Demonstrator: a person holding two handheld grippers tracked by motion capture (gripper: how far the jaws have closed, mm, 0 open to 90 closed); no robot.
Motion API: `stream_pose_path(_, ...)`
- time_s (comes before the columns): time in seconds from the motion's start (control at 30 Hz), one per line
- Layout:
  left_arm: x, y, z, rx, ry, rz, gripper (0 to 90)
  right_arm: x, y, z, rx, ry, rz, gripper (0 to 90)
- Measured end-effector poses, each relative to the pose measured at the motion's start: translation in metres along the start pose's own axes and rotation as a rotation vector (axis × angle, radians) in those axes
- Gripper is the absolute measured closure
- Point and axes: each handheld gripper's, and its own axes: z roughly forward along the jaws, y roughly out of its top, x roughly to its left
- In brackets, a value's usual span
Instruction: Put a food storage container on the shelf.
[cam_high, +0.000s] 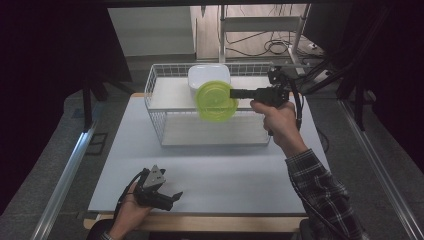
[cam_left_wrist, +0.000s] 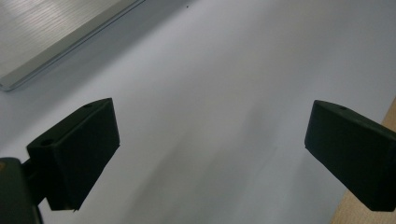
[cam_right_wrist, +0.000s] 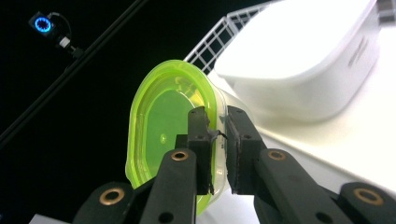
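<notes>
While the pictures hold this one moment, the scene reads as follows.

Right gripper: the right gripper (cam_high: 235, 93) is held out level above the wire basket, and its jaws are clamped on the wall of the green bowl; in the right gripper view (cam_right_wrist: 217, 140) one jaw lies inside the rim and the other outside it.

Green bowl: the green bowl (cam_high: 216, 100) hangs at the tip of the right gripper, tipped on its side so that its opening faces the camera of the high view; in the right gripper view the bowl (cam_right_wrist: 161, 126) stands on edge just ahead of the jaws, clear of any surface.

White container: the white container (cam_high: 209, 76) sits in the basket just behind the bowl as the high view shows it; in the right gripper view it (cam_right_wrist: 303, 60) lies ahead and to the right of the jaws, apart from the bowl.

Wire basket: the white wire basket (cam_high: 155, 107) stands below the right gripper, well apart from the left one.

Left gripper: the left gripper (cam_high: 172, 197) is held low in the person's hand at the near edge of the table; its jaws stand wide apart (cam_left_wrist: 210, 154) with nothing between them.

Table: the pale table (cam_high: 215, 175) lies close beneath the left gripper.
</notes>
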Motion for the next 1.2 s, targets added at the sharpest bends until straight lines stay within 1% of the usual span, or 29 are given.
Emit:
stream_pose_path(0.33,0.000,0.000,-0.001,-0.004,0.001,-0.001,3.0,0.007,0.031,0.002,-0.053,-0.053,-0.004,81.3)
stream_pose_path(0.4,0.000,0.000,0.000,-0.004,-0.002,-0.001,3.0,0.008,0.037,0.004,-0.063,-0.057,-0.002,81.3)
stream_pose_path(0.5,0.000,0.000,0.000,-0.004,-0.002,0.002,3.0,0.010,0.045,0.009,-0.075,-0.069,-0.002,81.3)
stream_pose_path(0.6,0.000,0.000,-0.001,-0.004,-0.003,0.004,3.0,0.012,0.053,0.016,-0.082,-0.096,-0.014,81.3)
stream_pose_path(0.73,0.000,0.000,0.000,-0.003,-0.008,0.005,3.0,0.013,0.063,0.023,-0.092,-0.126,-0.016,81.2)
stream_pose_path(0.83,0.000,0.000,0.000,-0.003,-0.010,0.006,3.0,0.012,0.069,0.029,-0.097,-0.153,-0.019,81.2)
stream_pose_path(0.93,-0.001,0.000,-0.001,-0.004,-0.011,0.007,3.0,0.010,0.073,0.033,-0.099,-0.168,-0.009,81.2)
stream_pose_path(1.0,-0.001,0.000,-0.001,-0.004,-0.012,0.008,3.0,0.008,0.074,0.036,-0.095,-0.187,-0.008,81.2)
stream_pose_path(1.1,-0.001,0.000,-0.001,-0.003,-0.013,0.008,2.9,0.004,0.075,0.040,-0.087,-0.206,0.008,81.1)
stream_pose_path(1.2,-0.001,0.000,0.000,-0.001,-0.018,0.004,3.0,0.003,0.077,0.042,-0.089,-0.215,0.020,80.7)
